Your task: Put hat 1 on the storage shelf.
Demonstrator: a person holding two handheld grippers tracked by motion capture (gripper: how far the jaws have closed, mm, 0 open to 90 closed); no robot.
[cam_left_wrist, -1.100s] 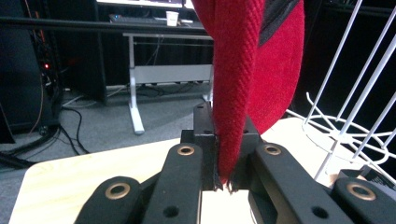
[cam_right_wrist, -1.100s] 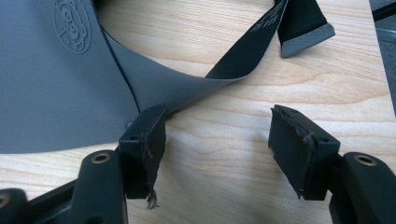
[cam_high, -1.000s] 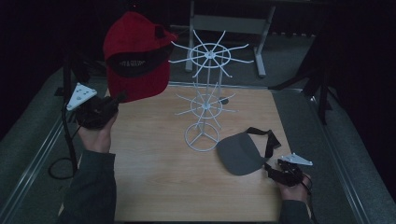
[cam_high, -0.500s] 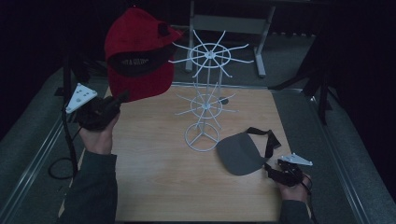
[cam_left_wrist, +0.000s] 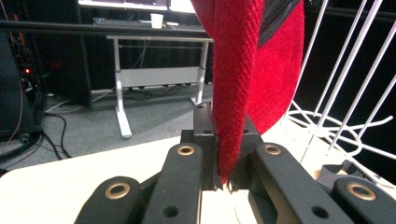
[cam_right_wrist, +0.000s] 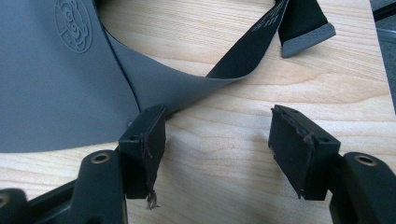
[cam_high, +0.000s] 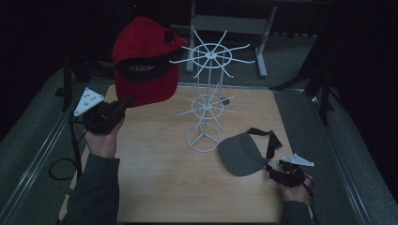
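Note:
A red cap (cam_high: 143, 61) with a black underbrim hangs in the air at the left of the white wire rack (cam_high: 206, 101). My left gripper (cam_high: 124, 103) is shut on its lower edge; in the left gripper view the red fabric (cam_left_wrist: 233, 93) is pinched between the two jaws, with my left gripper (cam_left_wrist: 223, 144) pointing upward. A grey visor (cam_high: 244, 152) with a black strap (cam_high: 270, 138) lies flat on the wooden table (cam_high: 159, 187). My right gripper (cam_high: 272, 171) rests open at its near right edge. In the right gripper view the grey visor (cam_right_wrist: 51, 79) touches one pad (cam_right_wrist: 149, 140) of my right gripper (cam_right_wrist: 224, 149).
The wire rack has a round base (cam_high: 202, 137) and two tiers of spokes, the top tier (cam_high: 211, 54) close to the red cap. A metal rail (cam_high: 42, 150) runs along the table's left side. A desk frame (cam_high: 230, 23) stands behind the table.
The left hand has shifted slightly, carrying the red cap a little toward the rack's top tier. The right hand and grey visor stay still.

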